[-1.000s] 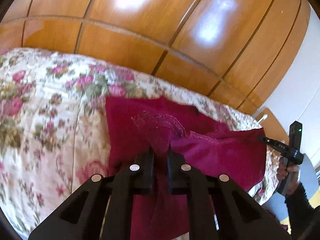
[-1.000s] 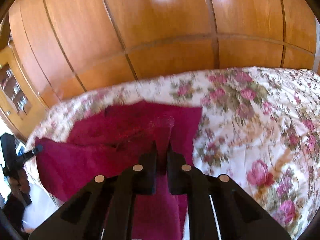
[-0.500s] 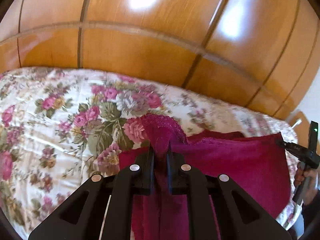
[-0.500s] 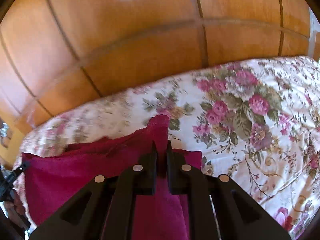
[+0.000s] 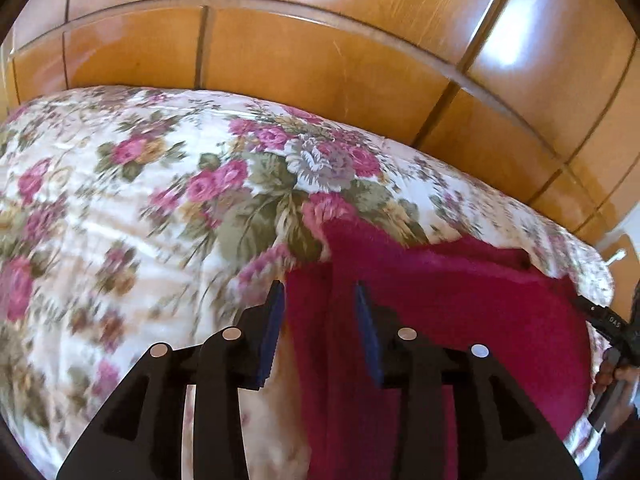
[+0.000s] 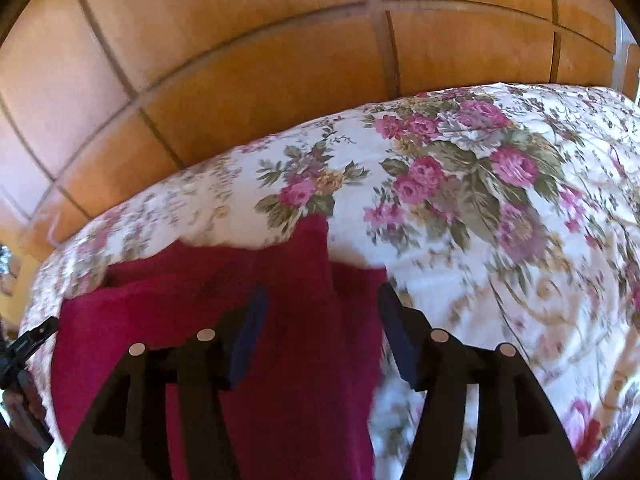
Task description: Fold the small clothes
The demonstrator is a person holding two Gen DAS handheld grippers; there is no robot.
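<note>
The left gripper (image 5: 320, 296) and the right gripper (image 6: 322, 300) have both just been opening: half a second ago each was pinched tight on a raised corner of the crimson cloth (image 5: 460, 312), and now the blue-padded jaws stand apart with the fabric lying loose between them, no pad pressing on it. The wooden wardrobe (image 5: 320, 60) fills the background as before, though less of it shows, since both cameras sit lower and closer to the flowered bedspread (image 5: 140, 200). The cloth, which hung lifted a second ago, now lies folded on the bedspread near its edge, its two far corners resting as small peaks ahead of each gripper. In the left wrist view, the person's hand (image 5: 618, 384) holds the other gripper at the far right.
</note>
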